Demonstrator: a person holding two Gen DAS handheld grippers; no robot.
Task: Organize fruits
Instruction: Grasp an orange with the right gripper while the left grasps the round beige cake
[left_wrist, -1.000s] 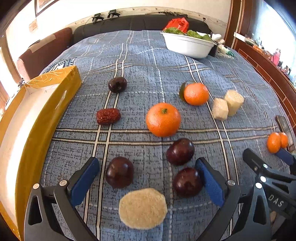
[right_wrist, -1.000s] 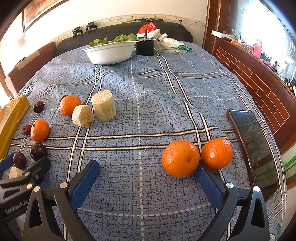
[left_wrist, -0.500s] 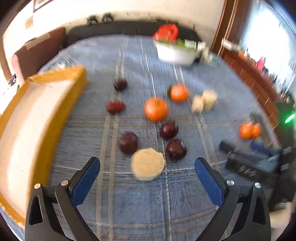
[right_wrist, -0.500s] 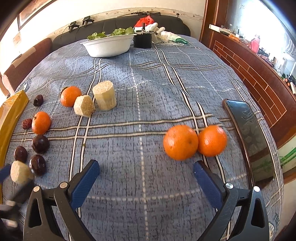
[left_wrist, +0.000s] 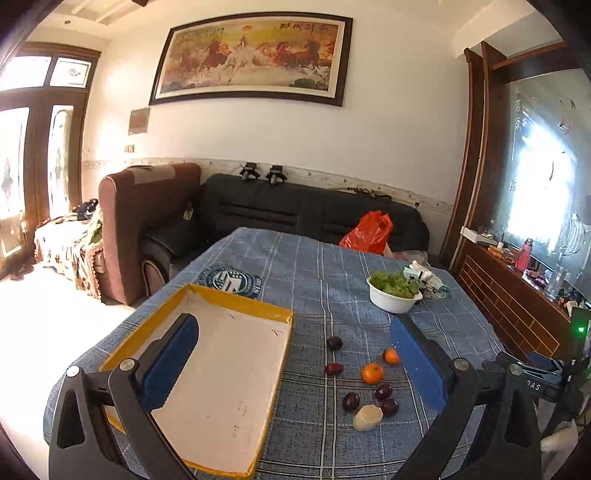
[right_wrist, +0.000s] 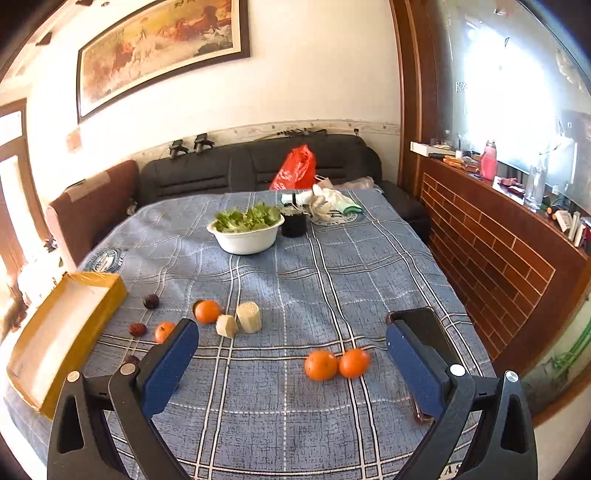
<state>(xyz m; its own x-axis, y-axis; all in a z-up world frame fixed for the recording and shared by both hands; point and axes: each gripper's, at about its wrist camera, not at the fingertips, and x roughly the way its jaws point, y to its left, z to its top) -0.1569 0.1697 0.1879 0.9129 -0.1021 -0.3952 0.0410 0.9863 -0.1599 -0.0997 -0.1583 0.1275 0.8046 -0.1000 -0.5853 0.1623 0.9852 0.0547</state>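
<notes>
Hovering released, both claws, left claw (left_wrist: 295, 363) and right claw (right_wrist: 291, 363), gripped nothing; next, probably seize the oranges (right_wrist: 320, 365) at twelve o'clock.

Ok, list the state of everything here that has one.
left tongs: open, empty
right tongs: open, empty
yellow box: open, nothing inside
white bowl: upright, full of greens
pair of oranges: touching, on the cloth
phone: lying flat, screen dark

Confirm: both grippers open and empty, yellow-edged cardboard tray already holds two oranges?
Not quite. The yellow-edged cardboard tray is empty in the left wrist view; the two oranges sit on the blue plaid cloth. Left gripper and right gripper are open, empty.
</notes>
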